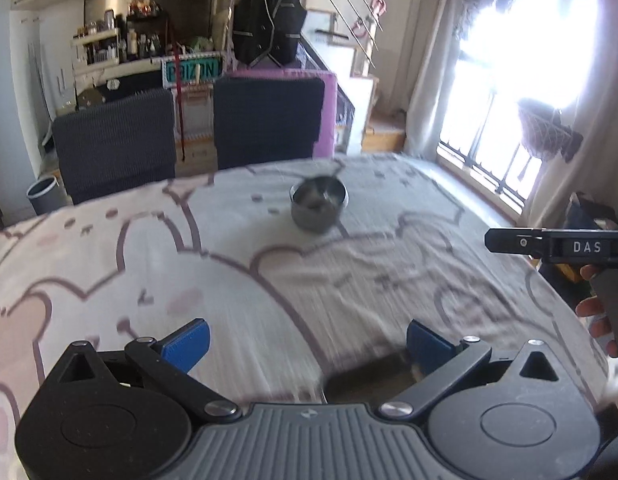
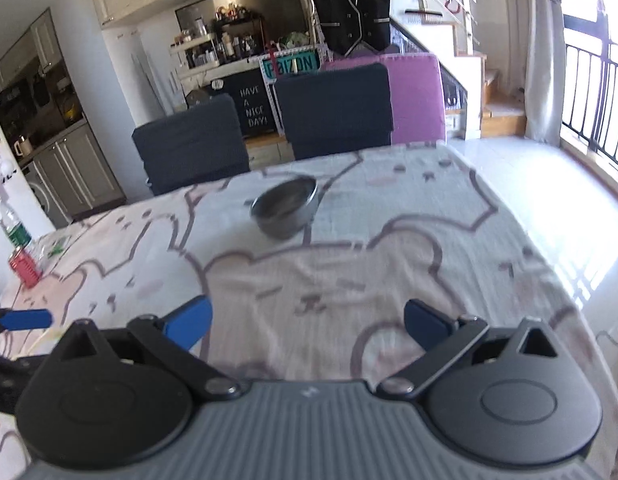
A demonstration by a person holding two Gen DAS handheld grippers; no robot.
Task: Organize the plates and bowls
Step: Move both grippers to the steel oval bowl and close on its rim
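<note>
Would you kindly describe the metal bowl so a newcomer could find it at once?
Start at the table under the pale cartoon-bear tablecloth. Towards its far side, before the two dark grey chairs, sits a round, shiny steel bowl. It stands alone, apart from the red can at the table's left edge.

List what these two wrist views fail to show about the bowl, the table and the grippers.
- Metal bowl: motion blur in both views; whether one bowl or a stack, and its contents, cannot be told.
- Plates: none in either view.
- Right gripper in the left wrist view: only its black body shows, cut by the right edge.
- Left gripper in the right wrist view: one blue finger shows at the left edge.
- Can: label too small.
</note>
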